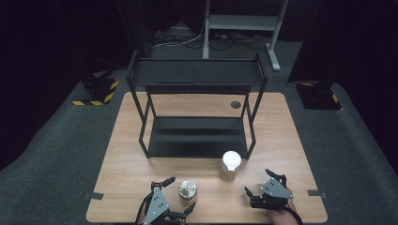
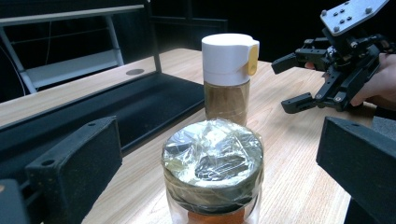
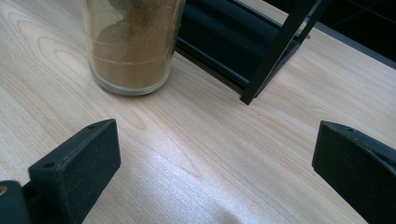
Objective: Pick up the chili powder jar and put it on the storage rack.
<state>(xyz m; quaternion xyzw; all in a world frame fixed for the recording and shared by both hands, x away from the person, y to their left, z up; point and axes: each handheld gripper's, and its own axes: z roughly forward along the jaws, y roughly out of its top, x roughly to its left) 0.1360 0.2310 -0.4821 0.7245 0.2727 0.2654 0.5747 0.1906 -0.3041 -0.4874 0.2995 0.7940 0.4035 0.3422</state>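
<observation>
Left hand-held gripper [image 1: 179, 196] is sitting wide open w/ the short glass jar capped in crinkled clear film [image 2: 212, 175] standing upright between its jaws, untouched, at the wooden bench [image 1: 141, 159] front edge. Right hand-held gripper [image 1: 262, 182] is open, empty, facing the taller white-capped glass jar of brown powder [image 1: 230, 165].

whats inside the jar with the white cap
The jar holds a brown powder, seen through the glass in both gripper views. The white cap hides the top part, so the exact fill level cannot be told.
</observation>
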